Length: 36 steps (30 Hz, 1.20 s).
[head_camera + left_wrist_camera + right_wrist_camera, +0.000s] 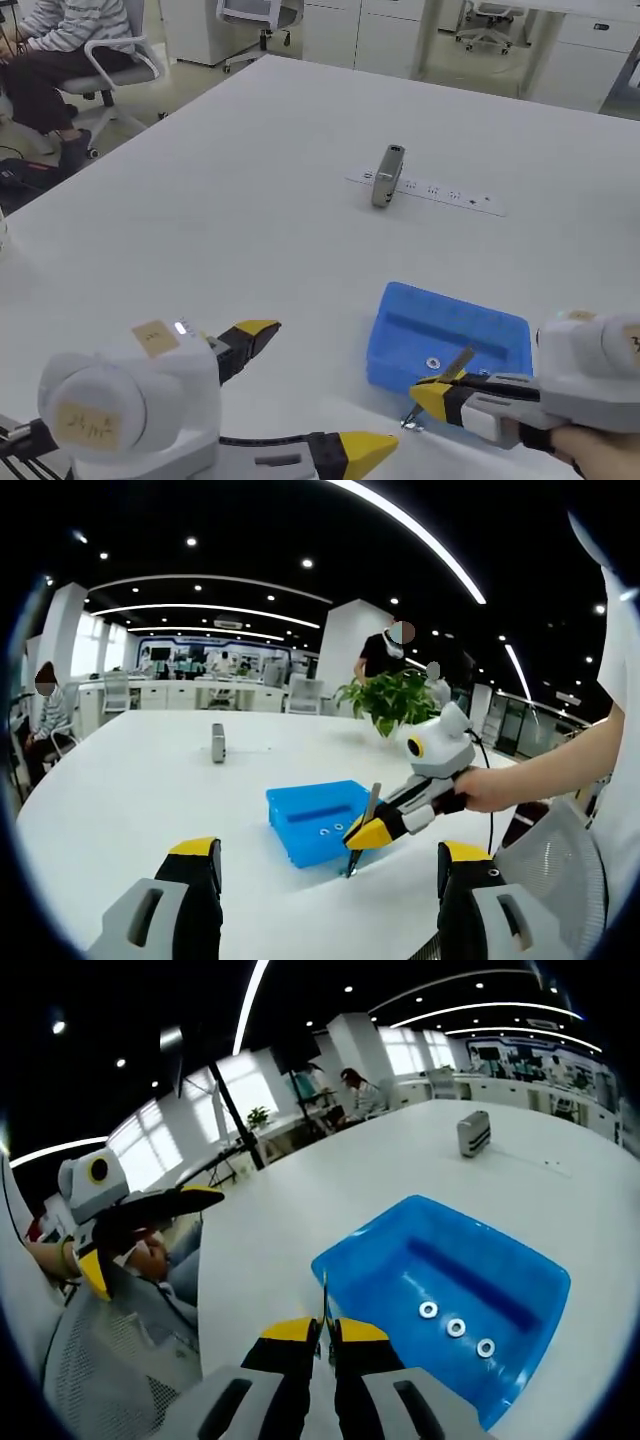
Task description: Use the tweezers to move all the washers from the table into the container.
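Holding tweezers [323,1298] in the clamped right hand-held gripper [325,1328], beside the blue container [440,1250].
Three washers [456,1327] lie inside; left hand-held gripper [330,848] gapes wide.

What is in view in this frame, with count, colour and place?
table: one, white
container: one, blue, table's near right
washers: three, silver, inside the container
tweezers: one, metal, tips down beside the container
power strip: one, white, table's far side
device: one, grey, at the power strip's end
plant: one, green, beyond the table
left gripper: white, yellow tips, open, near left
right gripper: same colours, shut on tweezers
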Motion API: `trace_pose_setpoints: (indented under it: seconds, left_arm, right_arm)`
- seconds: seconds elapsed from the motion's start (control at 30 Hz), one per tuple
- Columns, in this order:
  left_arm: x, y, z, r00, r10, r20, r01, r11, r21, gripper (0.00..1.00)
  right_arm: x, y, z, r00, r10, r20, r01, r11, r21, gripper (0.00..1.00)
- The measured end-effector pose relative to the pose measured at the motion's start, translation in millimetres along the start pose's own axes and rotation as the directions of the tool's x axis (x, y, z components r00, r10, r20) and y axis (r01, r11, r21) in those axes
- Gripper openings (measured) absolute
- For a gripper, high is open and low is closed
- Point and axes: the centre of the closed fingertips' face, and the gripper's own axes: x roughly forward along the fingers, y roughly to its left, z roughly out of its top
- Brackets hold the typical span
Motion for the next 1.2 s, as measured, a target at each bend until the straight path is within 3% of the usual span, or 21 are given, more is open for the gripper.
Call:
trace_pose_setpoints:
  seconds: [0.13,0.23,0.53,0.7,1.0,1.2]
  left_arm:
    - [0.0,-0.1,0.0,1.0000,0.001,0.000,-0.001,1.000,0.000,0.91]
    - [-0.1,-0.4,-0.1,1.0000,0.000,0.000,0.000,1.000,-0.001,0.91]
    - [-0.1,-0.9,-0.3,1.0000,-0.002,-0.002,0.002,1.000,0.000,0.91]
    - [0.0,-1.4,-0.8,1.0000,-0.005,-0.004,0.005,1.000,0.002,0.91]
    - [0.4,-2.7,-0.7,0.9999,-0.011,-0.005,0.011,1.000,0.005,0.91]
    - [-0.1,-1.9,0.4,1.0000,-0.009,0.002,0.009,1.000,0.002,0.91]
  right_arm:
    - [-0.6,1.9,3.0,0.9999,-0.012,0.001,0.012,0.999,-0.036,0.04]
    - [-1.0,2.7,4.7,0.9994,-0.031,-0.016,0.029,0.992,-0.126,0.04]
    - [4.9,6.8,-1.0,0.9977,-0.035,-0.059,0.023,0.982,-0.189,0.04]
    - [5.4,7.1,-3.5,0.9959,-0.047,-0.077,0.026,0.969,-0.245,0.04]
    - [4.7,9.3,-6.2,0.9950,-0.041,-0.091,0.013,0.958,-0.287,0.02]
    - [5.2,7.4,-4.5,0.9955,-0.058,-0.074,0.038,0.968,-0.247,0.02]
